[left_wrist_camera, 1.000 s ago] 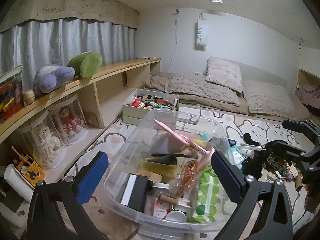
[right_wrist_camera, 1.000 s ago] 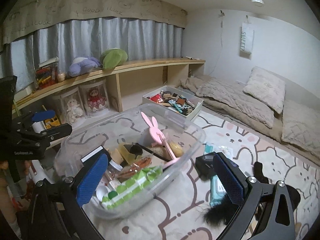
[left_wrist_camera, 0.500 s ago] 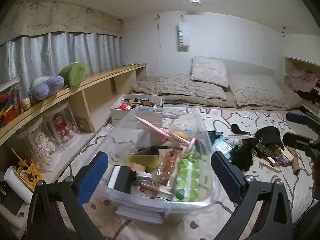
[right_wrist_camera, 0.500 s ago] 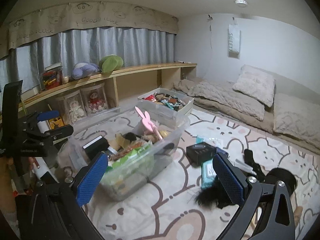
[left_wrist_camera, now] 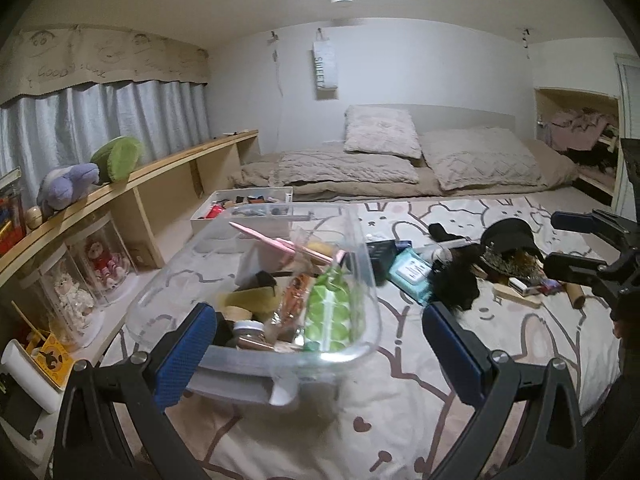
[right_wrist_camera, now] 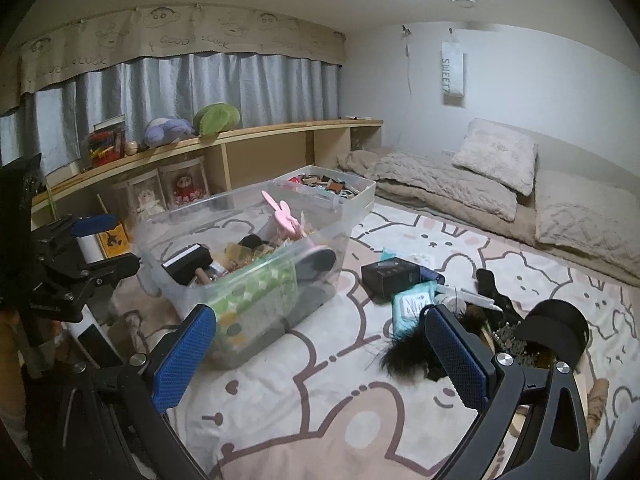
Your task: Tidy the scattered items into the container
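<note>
A clear plastic container (left_wrist_camera: 362,240) (right_wrist_camera: 160,264) stands on the bunny-print rug, holding a pink bunny-shaped item (right_wrist_camera: 282,216), a green dotted pack (left_wrist_camera: 330,306), a black box and other bits. To its right lie scattered things: a black box (right_wrist_camera: 390,276), a blue wipes pack (right_wrist_camera: 412,306) (left_wrist_camera: 410,270), a black furry tuft (right_wrist_camera: 404,356), a black sock (right_wrist_camera: 492,288) and a black hat (right_wrist_camera: 554,328). My left gripper (left_wrist_camera: 320,354) is open just before the container's near rim. My right gripper (right_wrist_camera: 320,356) is open and empty between the container and the pile.
A white box (right_wrist_camera: 366,196) of small items sits behind the container. A wooden shelf (right_wrist_camera: 260,132) with plush toys and doll jars runs along the left. A low mattress (left_wrist_camera: 400,172) with pillows lies at the back. A wooden roller (left_wrist_camera: 574,294) lies far right.
Both views have drawn back from the container and swung right. It looks smaller and further left, and more of the scattered pile shows. Both grippers stay open.
</note>
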The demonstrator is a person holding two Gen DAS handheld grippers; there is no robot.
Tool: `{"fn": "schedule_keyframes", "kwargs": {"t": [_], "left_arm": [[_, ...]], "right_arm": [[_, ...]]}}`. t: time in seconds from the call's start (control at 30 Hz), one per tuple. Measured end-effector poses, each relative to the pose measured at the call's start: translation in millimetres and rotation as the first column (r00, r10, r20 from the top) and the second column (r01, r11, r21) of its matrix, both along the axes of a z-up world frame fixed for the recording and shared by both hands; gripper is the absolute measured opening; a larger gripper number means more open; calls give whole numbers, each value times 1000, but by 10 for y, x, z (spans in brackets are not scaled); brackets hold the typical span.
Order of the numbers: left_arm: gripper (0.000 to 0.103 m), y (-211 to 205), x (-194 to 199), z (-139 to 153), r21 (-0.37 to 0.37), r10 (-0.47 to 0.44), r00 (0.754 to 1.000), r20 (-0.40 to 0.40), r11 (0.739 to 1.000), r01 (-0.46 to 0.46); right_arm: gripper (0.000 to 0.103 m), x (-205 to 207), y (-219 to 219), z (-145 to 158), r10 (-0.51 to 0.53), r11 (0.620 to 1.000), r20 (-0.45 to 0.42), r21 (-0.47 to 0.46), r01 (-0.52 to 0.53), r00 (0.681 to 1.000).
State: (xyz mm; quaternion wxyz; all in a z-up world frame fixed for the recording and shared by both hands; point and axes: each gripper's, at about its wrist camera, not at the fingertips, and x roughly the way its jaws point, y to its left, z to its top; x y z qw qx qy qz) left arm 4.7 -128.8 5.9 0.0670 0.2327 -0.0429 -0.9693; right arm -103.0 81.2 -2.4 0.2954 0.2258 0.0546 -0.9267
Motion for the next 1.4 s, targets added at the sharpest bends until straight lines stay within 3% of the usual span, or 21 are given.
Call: {"fn": "schedule_keyframes", "kwargs": {"t": [0.73,1.4], "left_arm": [[103,248,175,-288,21,-58,998,36,998,57],[103,315,198,-283,2,-65,997,28,998,65]], "right_arm": [[103,303,7,-241,25,998,-51,63,-22,998],[103,279,69,-286,11,998,-39,63,-8,999]]}}
